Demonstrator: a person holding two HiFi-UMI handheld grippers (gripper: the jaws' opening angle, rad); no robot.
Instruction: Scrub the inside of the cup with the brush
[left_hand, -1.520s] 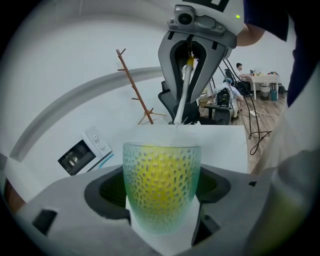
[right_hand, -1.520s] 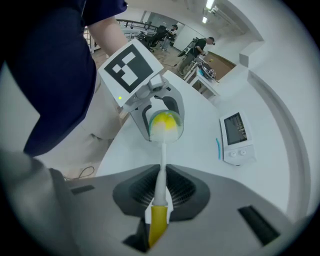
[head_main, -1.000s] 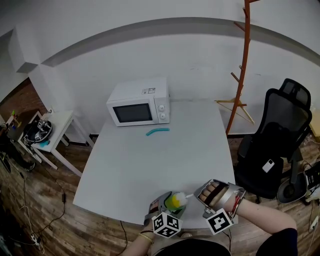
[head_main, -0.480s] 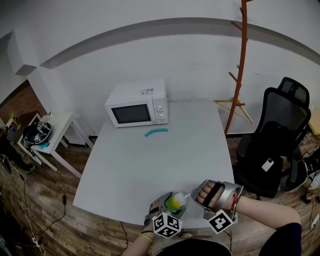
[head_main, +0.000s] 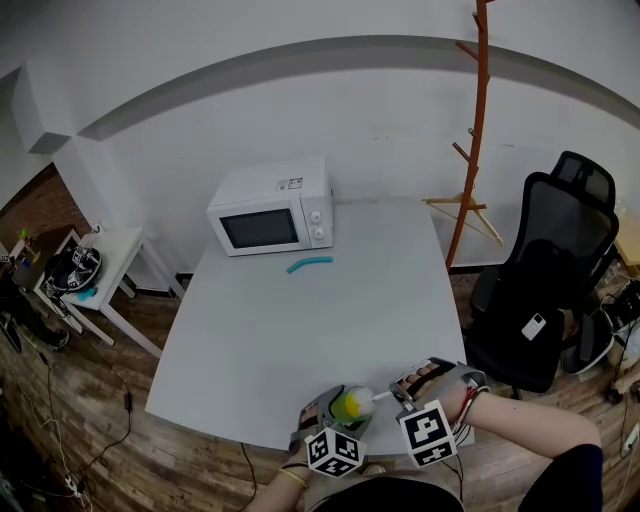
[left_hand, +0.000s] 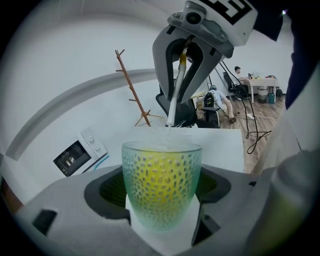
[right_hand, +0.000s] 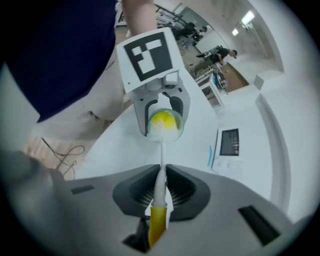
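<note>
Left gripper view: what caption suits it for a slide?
Left gripper grips a green cup; right gripper holds a brush reaching into it.

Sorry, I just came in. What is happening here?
A person holds a gripper in each hand over the near edge of a white table. The left gripper clamps a green cup; the right gripper clamps a brush by its handle, with the yellow head inside the cup. A microwave stands farther back.
</note>
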